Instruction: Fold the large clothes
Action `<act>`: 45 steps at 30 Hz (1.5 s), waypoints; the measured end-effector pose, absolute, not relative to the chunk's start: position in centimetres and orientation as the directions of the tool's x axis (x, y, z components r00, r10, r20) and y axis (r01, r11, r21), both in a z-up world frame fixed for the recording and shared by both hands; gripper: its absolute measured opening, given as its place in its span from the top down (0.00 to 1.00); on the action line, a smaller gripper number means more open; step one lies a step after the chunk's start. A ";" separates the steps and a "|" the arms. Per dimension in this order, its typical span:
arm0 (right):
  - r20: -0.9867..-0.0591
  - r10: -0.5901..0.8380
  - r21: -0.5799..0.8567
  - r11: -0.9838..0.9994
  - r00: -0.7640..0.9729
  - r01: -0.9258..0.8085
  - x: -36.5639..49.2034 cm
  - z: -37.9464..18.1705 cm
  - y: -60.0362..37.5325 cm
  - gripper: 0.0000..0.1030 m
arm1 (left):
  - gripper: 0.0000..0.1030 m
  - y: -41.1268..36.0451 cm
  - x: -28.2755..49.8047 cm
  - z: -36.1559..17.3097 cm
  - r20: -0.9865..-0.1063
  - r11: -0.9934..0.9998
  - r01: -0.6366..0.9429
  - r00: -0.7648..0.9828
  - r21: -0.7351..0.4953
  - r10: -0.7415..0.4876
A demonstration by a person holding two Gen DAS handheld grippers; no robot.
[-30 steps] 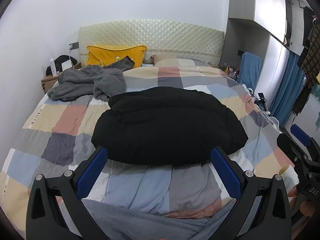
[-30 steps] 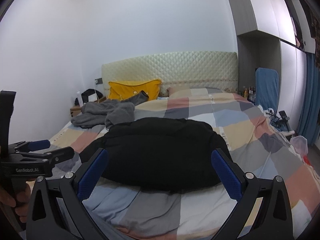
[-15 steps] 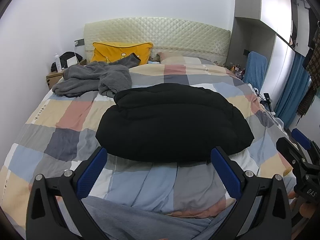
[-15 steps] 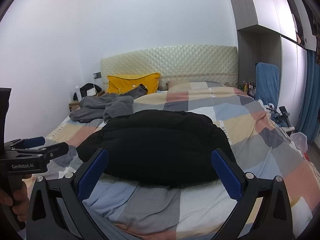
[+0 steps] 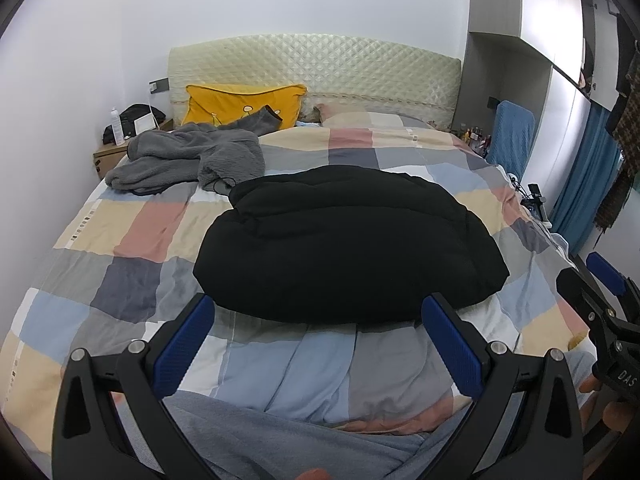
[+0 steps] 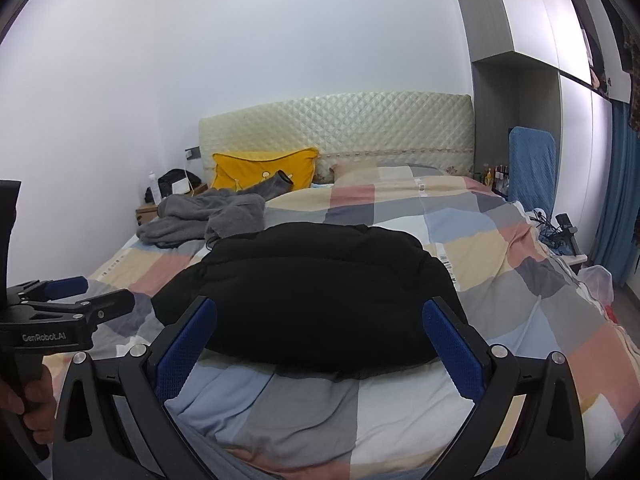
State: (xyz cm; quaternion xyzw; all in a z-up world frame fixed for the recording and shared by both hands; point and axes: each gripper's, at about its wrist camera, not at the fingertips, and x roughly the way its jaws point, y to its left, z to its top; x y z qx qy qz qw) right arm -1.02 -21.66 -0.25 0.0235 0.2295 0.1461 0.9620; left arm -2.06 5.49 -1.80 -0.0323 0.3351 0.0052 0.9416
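A black padded jacket [image 5: 348, 244] lies folded into a compact mound in the middle of the checked bedspread [image 5: 136, 232]; it also shows in the right wrist view [image 6: 312, 292]. My left gripper [image 5: 318, 344] is open and empty, held above the bed's foot just short of the jacket's near edge. My right gripper [image 6: 320, 344] is open and empty, also just short of the jacket. A crumpled grey fleece garment [image 5: 188, 158] lies at the far left near the pillows, and shows in the right wrist view [image 6: 204, 220].
A yellow pillow [image 5: 244, 102] leans on the quilted headboard [image 5: 316, 64]. A nightstand [image 5: 112, 156] with a bottle stands far left. A blue-covered chair [image 5: 512, 136], wardrobe and blue curtain [image 5: 584, 184] line the right side. The other gripper shows at each view's edge [image 5: 600, 300] [image 6: 60, 312].
Both grippers rose slightly and tilted, so the bed sits lower in view. The jacket and the grey garment have not moved. Both grippers stay open.
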 end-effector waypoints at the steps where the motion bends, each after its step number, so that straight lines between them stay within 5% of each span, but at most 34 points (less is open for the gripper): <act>1: -0.433 0.289 0.110 0.957 0.854 -0.268 -1.0 -0.2 -21.7 0.00 | 0.00 5.6 -2.1 -1.8 -0.631 0.998 -0.031 0.776 -0.055 -0.011; 45: -0.403 0.279 0.117 0.960 0.872 -0.253 -1.9 0.8 -22.3 0.00 | 0.00 4.3 -2.8 0.0 -0.617 0.999 -0.006 0.787 -0.046 -0.024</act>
